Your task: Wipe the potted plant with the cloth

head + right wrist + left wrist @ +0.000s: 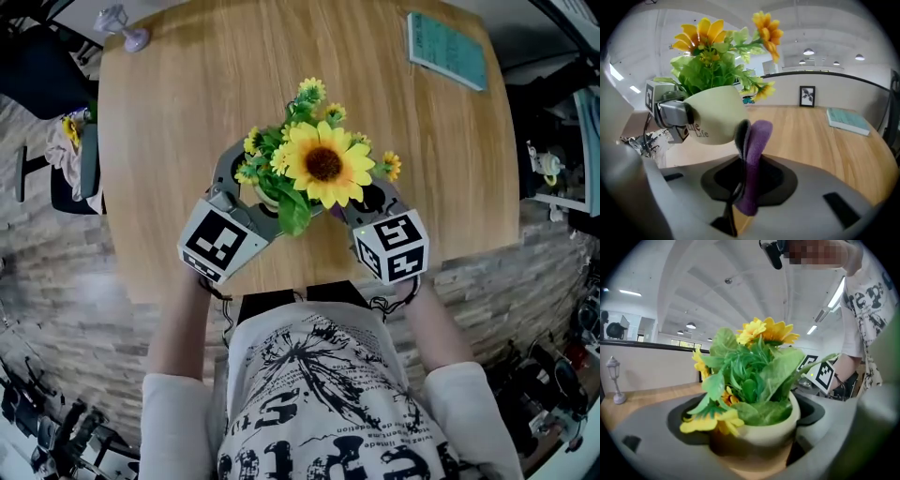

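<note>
Fingers of the right gripper point(745, 201) pinch the purple cloth point(753, 150), its upright fold touching the near wall of the pot point(717, 119); on the pot's far side the left gripper point(750, 453) clamps the potted plant point(757, 399), and leaves point(710, 70) rise above, up-left of the cloth.

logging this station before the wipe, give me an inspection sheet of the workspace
surface: light wooden table
job's things: potted plant with yellow flowers in a cream pot; purple cloth
clutter: teal book far right; small lamp ornament far left; framed picture at the back
grippers: left gripper jaws closed on the pot; right gripper jaws pinch the cloth, beside the pot
cables: thin black leads under both grippers
surroundings: chair with clutter left of the table; gear at right
</note>
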A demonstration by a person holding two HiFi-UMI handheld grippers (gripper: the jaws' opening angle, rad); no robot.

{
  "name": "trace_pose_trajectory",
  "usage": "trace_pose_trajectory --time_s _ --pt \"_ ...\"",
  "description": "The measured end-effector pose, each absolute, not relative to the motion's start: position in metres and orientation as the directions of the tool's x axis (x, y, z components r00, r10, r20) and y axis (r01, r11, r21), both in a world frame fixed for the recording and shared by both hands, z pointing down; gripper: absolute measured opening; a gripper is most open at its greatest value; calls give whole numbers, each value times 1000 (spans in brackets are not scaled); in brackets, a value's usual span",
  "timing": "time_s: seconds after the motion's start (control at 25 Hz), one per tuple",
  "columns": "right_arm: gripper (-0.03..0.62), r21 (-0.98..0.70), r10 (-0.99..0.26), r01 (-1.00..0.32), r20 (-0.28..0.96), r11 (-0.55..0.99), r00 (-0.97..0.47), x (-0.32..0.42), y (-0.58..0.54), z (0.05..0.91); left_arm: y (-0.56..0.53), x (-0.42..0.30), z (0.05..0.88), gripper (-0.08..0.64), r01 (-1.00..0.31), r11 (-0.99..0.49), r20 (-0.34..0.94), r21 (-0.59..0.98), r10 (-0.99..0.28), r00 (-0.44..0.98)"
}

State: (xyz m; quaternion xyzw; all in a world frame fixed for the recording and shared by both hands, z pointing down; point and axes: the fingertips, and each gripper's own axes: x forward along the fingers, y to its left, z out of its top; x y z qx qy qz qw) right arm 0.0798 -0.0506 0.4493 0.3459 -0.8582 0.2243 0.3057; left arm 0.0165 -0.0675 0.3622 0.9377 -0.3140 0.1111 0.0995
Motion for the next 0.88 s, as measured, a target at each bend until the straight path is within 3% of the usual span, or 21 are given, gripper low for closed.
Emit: trace_pose_trajectory --time_s 0.52,0.88 --pt "77 -183 -474 -604 463 776 -749 -22 -63 394 -78 -42 308 537 -538 -839 203 85 -514 834" --pt "75 -183 -389 -473 359 862 -848 -73 -41 360 -75 -57 280 538 -567 -816 148 117 -550 822"
